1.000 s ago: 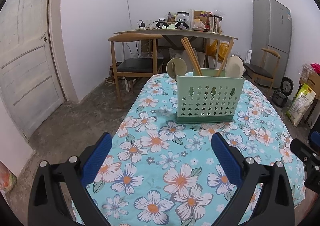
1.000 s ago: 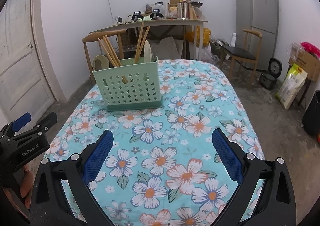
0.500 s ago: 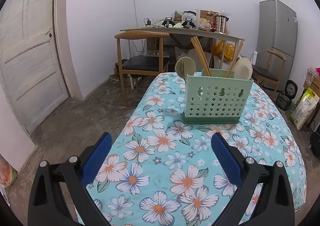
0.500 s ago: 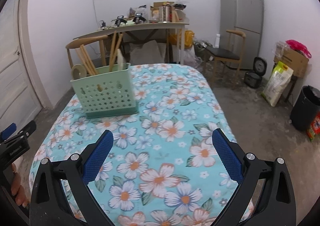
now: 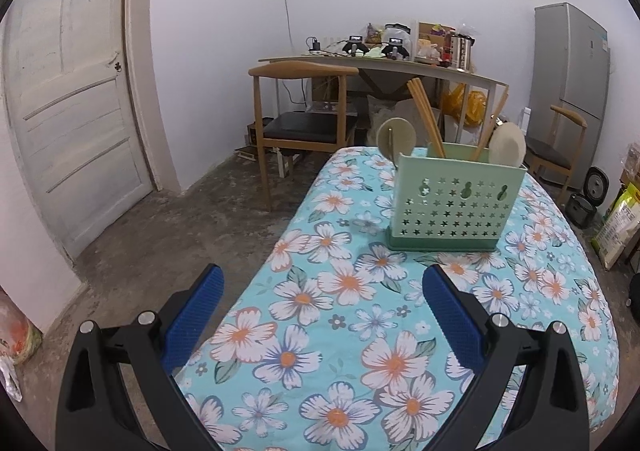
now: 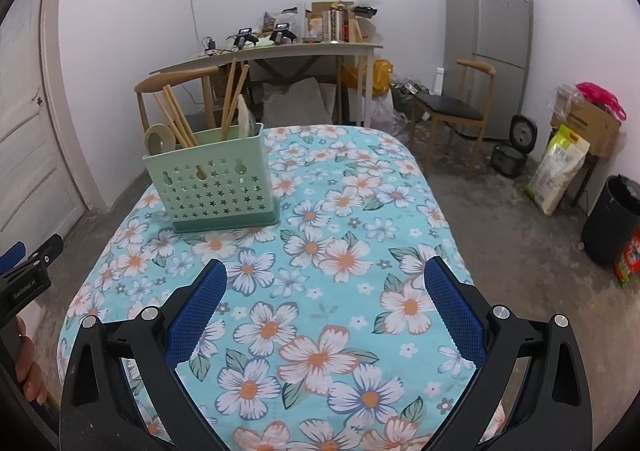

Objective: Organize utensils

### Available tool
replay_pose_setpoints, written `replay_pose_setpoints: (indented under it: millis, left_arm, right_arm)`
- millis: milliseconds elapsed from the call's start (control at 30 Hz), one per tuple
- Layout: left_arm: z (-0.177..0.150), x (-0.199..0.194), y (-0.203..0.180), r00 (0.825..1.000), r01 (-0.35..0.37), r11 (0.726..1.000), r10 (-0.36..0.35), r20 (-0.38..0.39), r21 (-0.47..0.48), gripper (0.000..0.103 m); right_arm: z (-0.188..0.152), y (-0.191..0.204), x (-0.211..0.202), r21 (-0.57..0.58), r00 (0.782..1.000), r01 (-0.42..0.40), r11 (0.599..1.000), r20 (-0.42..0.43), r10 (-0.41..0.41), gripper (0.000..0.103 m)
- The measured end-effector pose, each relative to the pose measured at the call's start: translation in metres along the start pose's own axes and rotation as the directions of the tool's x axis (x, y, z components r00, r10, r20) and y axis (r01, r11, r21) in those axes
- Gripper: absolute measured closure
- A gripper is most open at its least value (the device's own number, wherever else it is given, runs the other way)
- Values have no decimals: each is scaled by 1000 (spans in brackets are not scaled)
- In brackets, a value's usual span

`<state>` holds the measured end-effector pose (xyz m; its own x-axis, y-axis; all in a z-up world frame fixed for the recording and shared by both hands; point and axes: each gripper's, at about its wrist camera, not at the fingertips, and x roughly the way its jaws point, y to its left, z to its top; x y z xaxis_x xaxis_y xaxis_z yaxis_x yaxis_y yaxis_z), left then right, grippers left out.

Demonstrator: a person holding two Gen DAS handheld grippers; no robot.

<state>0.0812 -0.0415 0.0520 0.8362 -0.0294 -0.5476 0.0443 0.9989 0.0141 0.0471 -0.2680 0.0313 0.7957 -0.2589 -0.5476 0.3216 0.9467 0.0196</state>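
- Holder [image 5: 456, 207] sits ahead and slightly right of my left gripper [image 5: 324, 293], ahead-left of my right gripper [image 6: 326, 287], well apart from both; neither looks clearly nearer.
- Both grippers are spread wide with nothing between the pads, hovering over the floral tablecloth [image 6: 344, 259].
- Inside stand chopsticks [image 6: 176, 121], leaning, plus two pale round-headed spoons [image 5: 396, 137].
- I judge no loose utensils remain on the cloth.

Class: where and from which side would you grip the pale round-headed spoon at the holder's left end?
Probably from above, jaws across the spoon just below its round head. It stands upright in the green holder with its handle hidden inside, and the chopsticks lean close on its right.
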Motion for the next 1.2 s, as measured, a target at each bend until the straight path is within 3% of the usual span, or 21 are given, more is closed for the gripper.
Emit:
replay_pose_setpoints:
  millis: [767,1200]
  left_arm:
    - [1,0,8,1000,-28,1000,28,7,0,6]
    - [-4,6,4,999,-23,998,26,-42,56,6]
  right_arm:
    - [1,9,0,-14,1000,-6,1000,3,6,8]
    - [1,6,2,-9,1000,3,1000,-10,-3,8]
